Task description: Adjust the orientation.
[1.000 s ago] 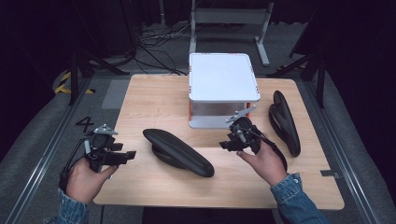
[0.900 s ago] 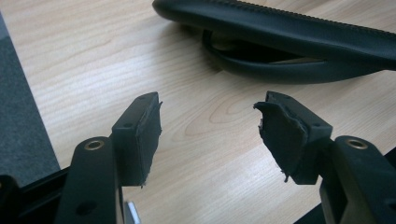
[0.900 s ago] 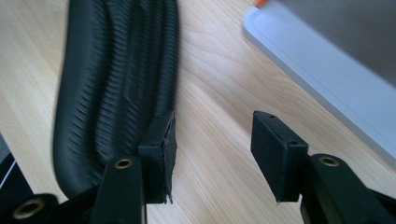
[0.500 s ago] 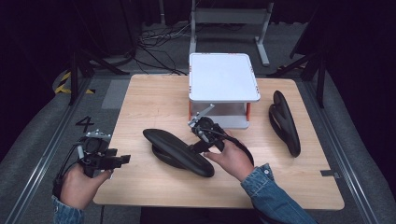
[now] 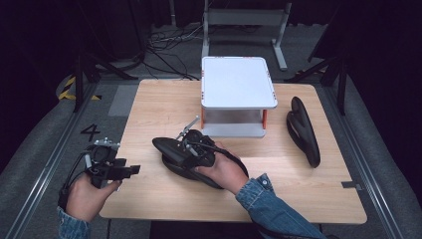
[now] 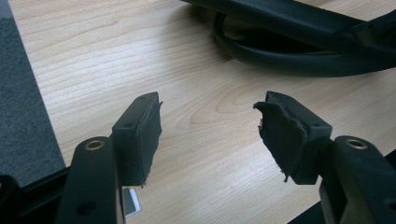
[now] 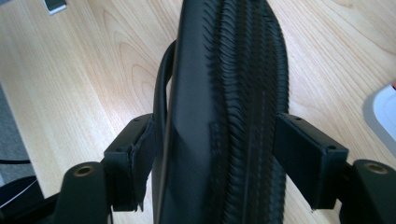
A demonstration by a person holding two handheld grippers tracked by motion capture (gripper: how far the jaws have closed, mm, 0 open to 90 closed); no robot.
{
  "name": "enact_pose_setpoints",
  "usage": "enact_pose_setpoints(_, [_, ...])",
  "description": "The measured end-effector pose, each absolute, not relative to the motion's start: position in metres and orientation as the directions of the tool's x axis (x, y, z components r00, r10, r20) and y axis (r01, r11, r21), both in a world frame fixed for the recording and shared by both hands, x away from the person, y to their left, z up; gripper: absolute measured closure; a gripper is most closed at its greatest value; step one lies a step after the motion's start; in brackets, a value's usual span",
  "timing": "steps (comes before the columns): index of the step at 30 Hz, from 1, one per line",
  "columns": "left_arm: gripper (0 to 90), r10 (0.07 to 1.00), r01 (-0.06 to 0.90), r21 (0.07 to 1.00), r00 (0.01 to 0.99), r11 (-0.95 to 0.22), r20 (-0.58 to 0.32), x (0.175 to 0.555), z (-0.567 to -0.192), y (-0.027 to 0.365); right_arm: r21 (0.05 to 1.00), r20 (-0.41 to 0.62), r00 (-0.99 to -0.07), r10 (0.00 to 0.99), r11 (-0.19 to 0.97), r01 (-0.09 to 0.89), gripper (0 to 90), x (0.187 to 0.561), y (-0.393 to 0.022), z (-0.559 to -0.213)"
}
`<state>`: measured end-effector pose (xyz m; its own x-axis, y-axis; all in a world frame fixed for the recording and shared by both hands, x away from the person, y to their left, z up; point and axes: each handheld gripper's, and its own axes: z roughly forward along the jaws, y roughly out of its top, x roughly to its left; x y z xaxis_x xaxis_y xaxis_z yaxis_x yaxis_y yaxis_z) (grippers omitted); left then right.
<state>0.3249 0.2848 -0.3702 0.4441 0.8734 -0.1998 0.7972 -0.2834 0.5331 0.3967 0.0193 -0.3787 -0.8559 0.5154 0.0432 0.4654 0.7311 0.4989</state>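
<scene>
From the high view, a white stand point(image 5: 239, 82) sits at the far middle of the wooden table point(image 5: 149, 109). A black sandal point(image 5: 163, 147) lies in front of the stand and a little to its left, running at a slant toward the near edge. The right gripper point(image 5: 181, 152) is down over this sandal, with the right hand point(image 5: 224, 169) behind it, on the side away from the stand. A second sandal point(image 5: 301, 129) lies to the right of the stand, well apart from the first. The left gripper point(image 5: 130, 170) hangs at the table's left edge, far to the left of the stand and nearer the person, in the left hand point(image 5: 87, 196).

In the left gripper view, the left gripper point(image 6: 210, 135) has its jaws wide apart, with bare table point(image 6: 116, 60) between the pads. The black sandal point(image 6: 289, 60) lies beyond the tips, clear of them.

In the right gripper view, the right gripper point(image 7: 217, 158) has just been opening its jaws, which now stand wide with the black sandal point(image 7: 224, 70) lengthwise between them, ribbed sole showing. Each pad sits just beside an edge of the sandal. I cannot tell if they touch it, and no squeeze is visible. A corner of the white stand point(image 7: 383, 112) shows at the right edge.
</scene>
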Motion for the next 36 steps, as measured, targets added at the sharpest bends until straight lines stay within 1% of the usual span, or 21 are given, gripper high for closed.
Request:
enact_pose_setpoints(6, [38.5, 0.874, 0.803, 0.524, 0.441, -0.282, -0.205, 0.326, -0.373, 0.284, 0.475, 0.028, -0.861, 0.508, 0.751, 0.459, 30.2, 0.400, 0.034, -0.387])
enact_pose_setpoints(12, [38.5, 0.873, 0.810, 0.516, 0.438, -0.280, -0.213, 0.327, -0.375, 0.284, 0.444, -0.016, -0.865, 0.502, 0.778, 0.444, 30.5, 0.402, 0.047, -0.395])
enact_pose_setpoints(14, [40.5, 0.872, 0.819, 0.505, 0.431, -0.271, -0.232, 0.327, -0.375, 0.284, 0.441, -0.008, -0.865, 0.501, 0.778, 0.447, 29.9, 0.402, 0.048, -0.399])
enact_pose_setpoints(18, [40.7, 0.873, 0.822, 0.502, 0.429, -0.270, -0.232, 0.327, -0.376, 0.284, 0.435, 0.006, -0.865, 0.502, 0.778, 0.454, 29.0, 0.404, 0.049, -0.402])
enact_pose_setpoints(23, [40.4, 0.874, 0.819, 0.506, 0.429, -0.270, -0.227, 0.327, -0.376, 0.284, 0.436, -0.009, -0.867, 0.499, 0.782, 0.445, 35.5, 0.405, 0.048, -0.397])
enact_pose_setpoints(24, [40.4, 0.874, 0.819, 0.506, 0.429, -0.270, -0.227, 0.327, -0.376, 0.284, 0.439, -0.015, -0.866, 0.500, 0.781, 0.444, 37.5, 0.404, 0.048, -0.396])
enact_pose_setpoints(25, [40.4, 0.874, 0.818, 0.507, 0.430, -0.271, -0.226, 0.327, -0.376, 0.284, 0.440, -0.028, -0.865, 0.502, 0.783, 0.440, 43.1, 0.404, 0.048, -0.395])
enact_pose_setpoints(29, [40.4, 0.873, 0.820, 0.503, 0.431, -0.273, -0.228, 0.327, -0.376, 0.284, 0.438, -0.043, -0.866, 0.498, 0.789, 0.432, 46.8, 0.404, 0.047, -0.392])
enact_pose_setpoints(30, [40.3, 0.872, 0.820, 0.502, 0.432, -0.274, -0.229, 0.327, -0.376, 0.284, 0.443, -0.048, -0.869, 0.493, 0.790, 0.424, 54.6, 0.403, 0.047, -0.390])
enact_pose_setpoints(32, [40.3, 0.872, 0.816, 0.505, 0.437, -0.280, -0.223, 0.328, -0.376, 0.284, 0.442, -0.080, -0.867, 0.492, 0.797, 0.412, 56.3, 0.402, 0.046, -0.386])
enact_pose_setpoints(36, [40.4, 0.872, 0.820, 0.503, 0.432, -0.274, -0.229, 0.328, -0.376, 0.284, 0.440, -0.060, -0.864, 0.501, 0.790, 0.427, 57.1, 0.406, 0.043, -0.385])
